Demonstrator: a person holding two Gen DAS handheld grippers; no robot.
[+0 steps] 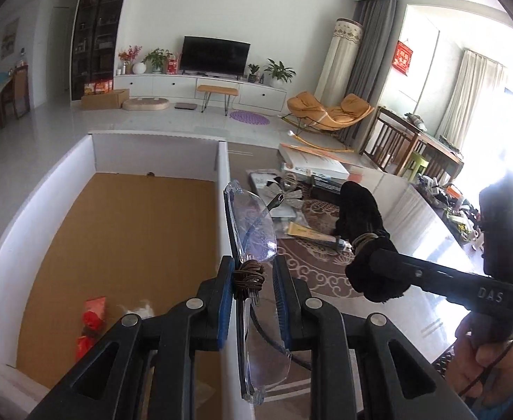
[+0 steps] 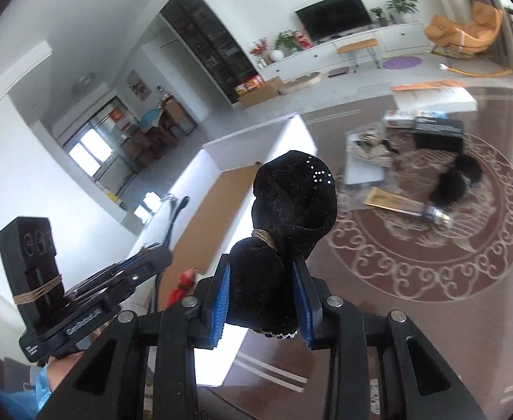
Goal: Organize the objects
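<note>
My left gripper (image 1: 252,273) is shut on clear safety glasses (image 1: 252,224) wound with a brown cord, held above the white wall of an open box (image 1: 223,175). The box has a cardboard floor, and a red packet (image 1: 91,322) lies in it. To the right, my right gripper (image 1: 368,255) is shut on a black fuzzy bundle (image 1: 359,210) tied with a band. In the right wrist view the blue pads (image 2: 223,301) squeeze that bundle (image 2: 291,203) in my right gripper (image 2: 263,273). The left gripper (image 2: 158,248) with the glasses (image 2: 175,210) is at the left, over the box (image 2: 221,192).
On the brown patterned table (image 2: 414,262) lie a second black fuzzy item (image 2: 456,182), a gold tube (image 2: 407,206), a black box (image 2: 438,133) and white books (image 1: 312,164). A person's hand (image 1: 484,350) grips the right handle. A living room lies beyond.
</note>
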